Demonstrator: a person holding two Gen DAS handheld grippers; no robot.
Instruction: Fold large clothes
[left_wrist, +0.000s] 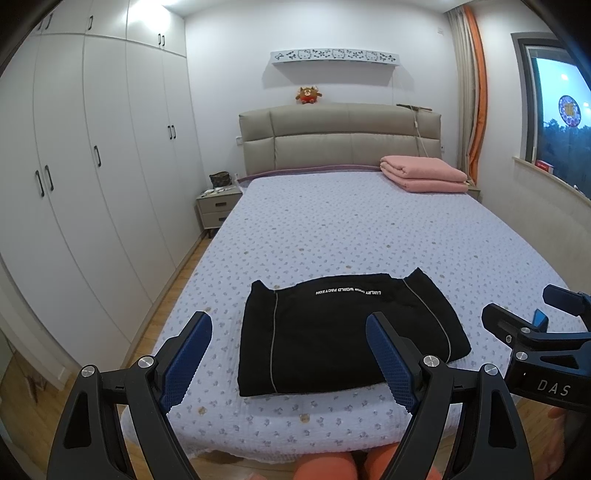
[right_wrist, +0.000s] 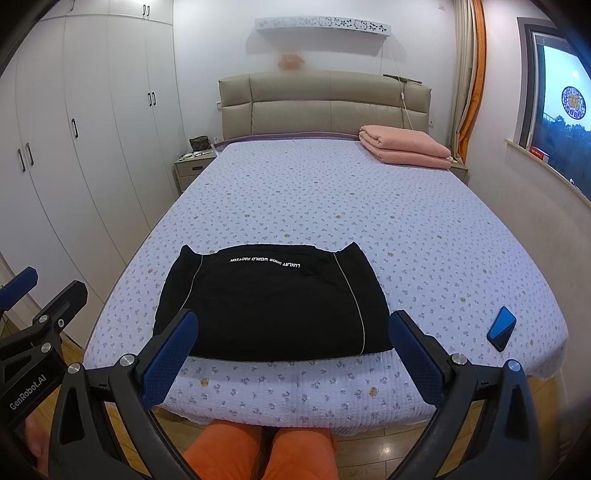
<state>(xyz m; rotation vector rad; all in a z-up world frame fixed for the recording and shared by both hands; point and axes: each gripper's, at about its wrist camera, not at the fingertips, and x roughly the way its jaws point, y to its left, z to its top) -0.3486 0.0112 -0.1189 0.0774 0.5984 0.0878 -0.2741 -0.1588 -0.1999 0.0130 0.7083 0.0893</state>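
Our left gripper hung with its jaws spread wide and empty at the bottom of its frame, and our right gripper was spread just as wide, also holding nothing. Both sat above the near edge of the bed, whose spotted cover stretched bare through the middle of each frame up to the headboard. A folded pink blanket lay upper right, a dark phone at lower right. The folded black garment lay flat in the lower centre, just beyond both sets of fingertips and untouched.
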